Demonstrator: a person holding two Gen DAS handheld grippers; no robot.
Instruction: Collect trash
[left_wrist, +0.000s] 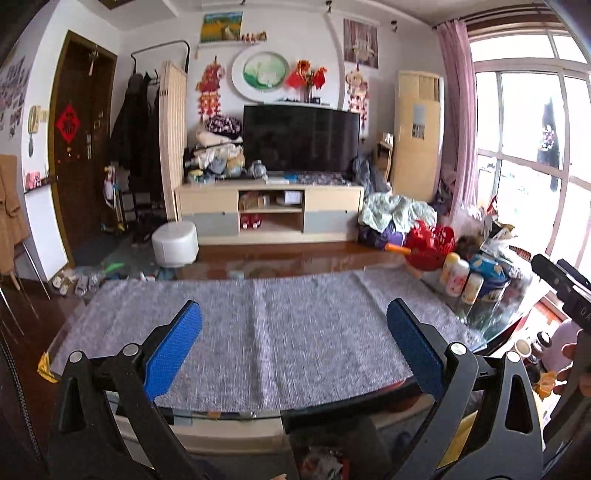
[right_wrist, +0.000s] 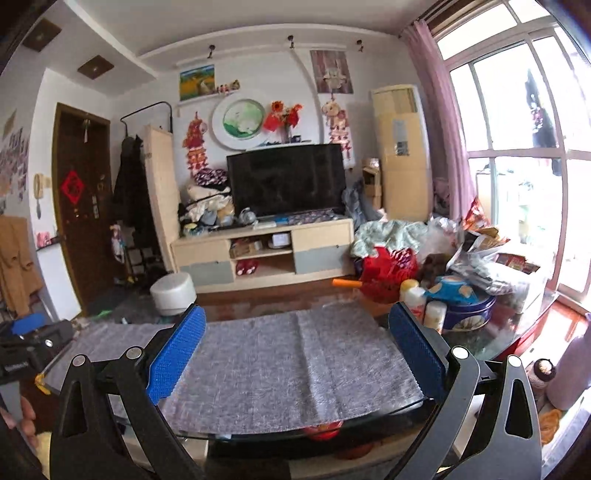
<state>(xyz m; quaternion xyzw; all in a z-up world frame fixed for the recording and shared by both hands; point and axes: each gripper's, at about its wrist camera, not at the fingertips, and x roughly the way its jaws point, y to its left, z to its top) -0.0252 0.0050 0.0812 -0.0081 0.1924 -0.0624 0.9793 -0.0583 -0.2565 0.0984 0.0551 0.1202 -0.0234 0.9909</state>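
Left gripper (left_wrist: 294, 341) and right gripper (right_wrist: 295, 350) are hovering over the grey mat (left_wrist: 258, 325), jaws gaping wide, holding nothing.

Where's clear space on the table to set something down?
Grey mat is bare edge to edge, between the table's left rim and the bottles. Crowded: right end, with the red basket, blue tin and bags.

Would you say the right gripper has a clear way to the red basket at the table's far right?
Probably yes: the right gripper is open and empty, with only bare grey mat before the red basket.
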